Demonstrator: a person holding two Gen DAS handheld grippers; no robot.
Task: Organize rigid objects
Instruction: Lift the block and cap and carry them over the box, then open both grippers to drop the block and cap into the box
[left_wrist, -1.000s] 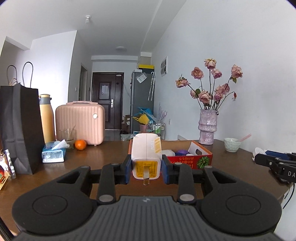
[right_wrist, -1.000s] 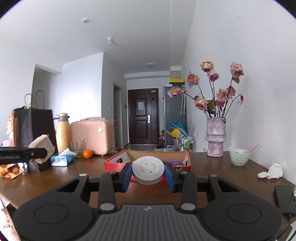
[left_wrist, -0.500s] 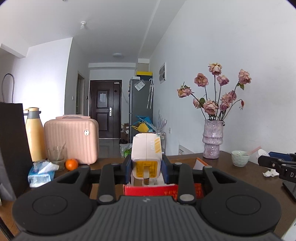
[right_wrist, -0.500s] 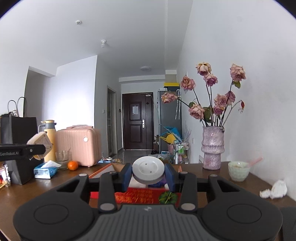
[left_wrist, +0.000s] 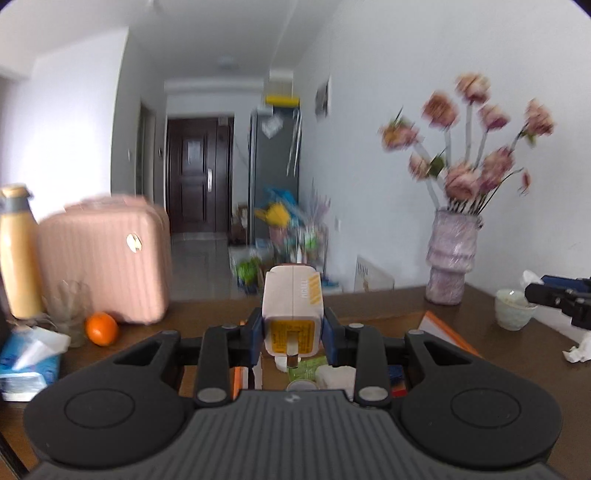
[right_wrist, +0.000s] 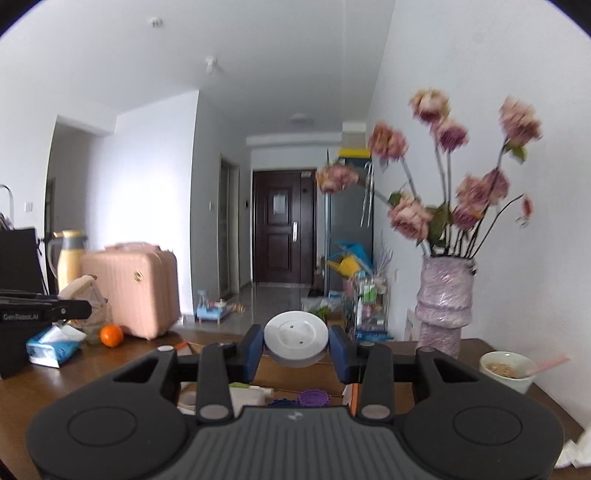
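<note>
My left gripper (left_wrist: 292, 325) is shut on a cream and yellow plug-in charger (left_wrist: 291, 306), prongs toward the camera, held above the open cardboard box (left_wrist: 443, 332). Small items lie in the box below it: a green packet (left_wrist: 306, 367) and a white lump (left_wrist: 338, 374). My right gripper (right_wrist: 296, 349) is shut on a round white disc (right_wrist: 296, 338), also above the box, where purple toothed rings (right_wrist: 314, 398) show. The left gripper (right_wrist: 48, 312) with the charger appears at the left of the right wrist view. The right gripper (left_wrist: 561, 297) shows at the right edge of the left wrist view.
On the brown table (left_wrist: 517, 354) stand a pink case (left_wrist: 103, 262), a yellow flask (left_wrist: 18, 254), a glass (left_wrist: 70, 310), an orange (left_wrist: 101, 328), a tissue pack (left_wrist: 29, 360), a vase of pink flowers (left_wrist: 452, 258), a small bowl (left_wrist: 513, 308) and crumpled paper (left_wrist: 580, 350).
Both grippers have moved forward over the table with their loads and now hang over the box, which has slid from ahead to beneath them. The black bag has left the left wrist view.
</note>
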